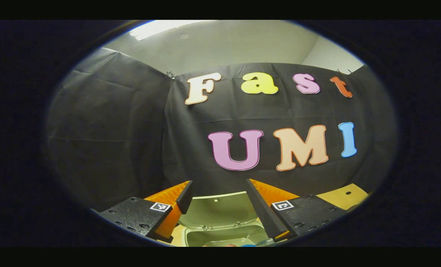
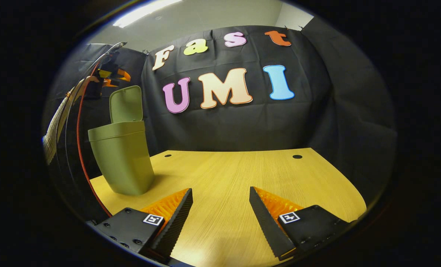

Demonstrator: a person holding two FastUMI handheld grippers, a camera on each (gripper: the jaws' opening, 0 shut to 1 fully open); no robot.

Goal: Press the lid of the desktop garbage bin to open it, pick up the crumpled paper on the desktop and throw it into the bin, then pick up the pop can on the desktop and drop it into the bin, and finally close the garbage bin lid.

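Note:
The olive-green garbage bin [image 2: 122, 159] stands at the left of the wooden table [image 2: 242, 170] with its lid [image 2: 126, 104] tipped up and open. My left gripper [image 1: 218, 183] hovers open above the bin's mouth [image 1: 220, 237], with nothing between its fingers; the raised lid [image 1: 220, 211] lies just ahead of them. Bits of red and blue [image 1: 239, 244] show low inside the bin, too small to identify. In the right gripper view that left gripper [image 2: 111, 76] hangs above and behind the lid. My right gripper [image 2: 220, 190] is open and empty, low over the table to the right of the bin.
A sleeve [image 2: 57, 122] and a red cable [image 2: 79, 129] hang down left of the bin. The table has two small round holes [image 2: 297, 156] near its far edge. The black cloth wall stands close behind the table and the bin.

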